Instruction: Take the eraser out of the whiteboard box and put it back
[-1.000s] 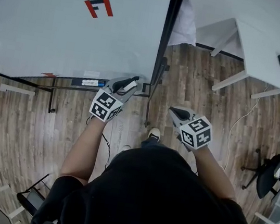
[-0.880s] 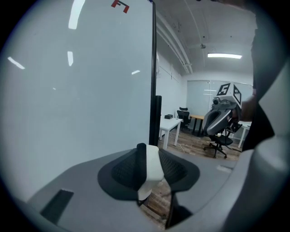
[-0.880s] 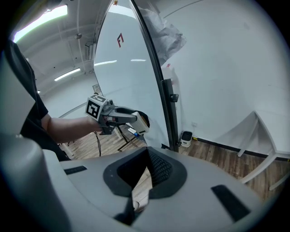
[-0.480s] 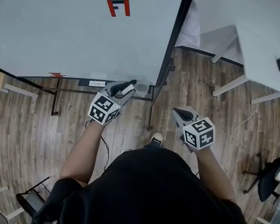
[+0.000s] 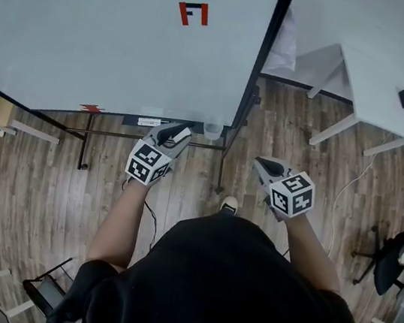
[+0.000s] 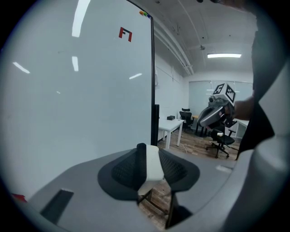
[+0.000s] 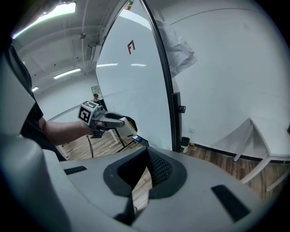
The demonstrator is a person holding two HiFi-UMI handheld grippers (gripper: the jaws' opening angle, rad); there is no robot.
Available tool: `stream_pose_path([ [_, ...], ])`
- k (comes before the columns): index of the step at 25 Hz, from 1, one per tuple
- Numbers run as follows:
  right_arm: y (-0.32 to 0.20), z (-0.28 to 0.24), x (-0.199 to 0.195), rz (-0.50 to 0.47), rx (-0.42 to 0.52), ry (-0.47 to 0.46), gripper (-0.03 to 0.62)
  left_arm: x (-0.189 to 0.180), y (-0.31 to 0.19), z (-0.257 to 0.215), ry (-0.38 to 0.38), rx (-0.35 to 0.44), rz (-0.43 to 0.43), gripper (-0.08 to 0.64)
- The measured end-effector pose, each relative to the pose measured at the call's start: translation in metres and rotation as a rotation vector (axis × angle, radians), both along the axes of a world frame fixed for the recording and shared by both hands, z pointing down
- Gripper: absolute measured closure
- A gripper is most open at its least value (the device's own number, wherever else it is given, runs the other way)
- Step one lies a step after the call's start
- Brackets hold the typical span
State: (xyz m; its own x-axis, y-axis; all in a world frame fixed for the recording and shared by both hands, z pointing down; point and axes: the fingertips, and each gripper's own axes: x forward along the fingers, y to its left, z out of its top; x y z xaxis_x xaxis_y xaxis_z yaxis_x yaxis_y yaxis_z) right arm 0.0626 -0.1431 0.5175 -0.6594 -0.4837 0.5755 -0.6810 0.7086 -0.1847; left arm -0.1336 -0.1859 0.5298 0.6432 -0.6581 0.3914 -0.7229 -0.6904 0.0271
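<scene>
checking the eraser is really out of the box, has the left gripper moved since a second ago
Yes. In the head view the left gripper has drawn back leftward from the clear box, and the gap between them is wider.

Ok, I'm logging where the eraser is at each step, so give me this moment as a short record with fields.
left gripper: shut on the eraser
eraser: white block with one dark face, upright between the jaws
right gripper: shut, nothing between the jaws
whiteboard: upright, ahead of both grippers
mark: red and black, high on the whiteboard
</scene>
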Motion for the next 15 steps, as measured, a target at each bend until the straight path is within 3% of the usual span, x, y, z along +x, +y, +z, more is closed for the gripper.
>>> stream_pose_path([
  [15,0.025,-0.001,-0.01,0.019,0.004,0.013,0.595,-0.033,0.042,0.004,-0.027,-0.007,0.001,0.407],
])
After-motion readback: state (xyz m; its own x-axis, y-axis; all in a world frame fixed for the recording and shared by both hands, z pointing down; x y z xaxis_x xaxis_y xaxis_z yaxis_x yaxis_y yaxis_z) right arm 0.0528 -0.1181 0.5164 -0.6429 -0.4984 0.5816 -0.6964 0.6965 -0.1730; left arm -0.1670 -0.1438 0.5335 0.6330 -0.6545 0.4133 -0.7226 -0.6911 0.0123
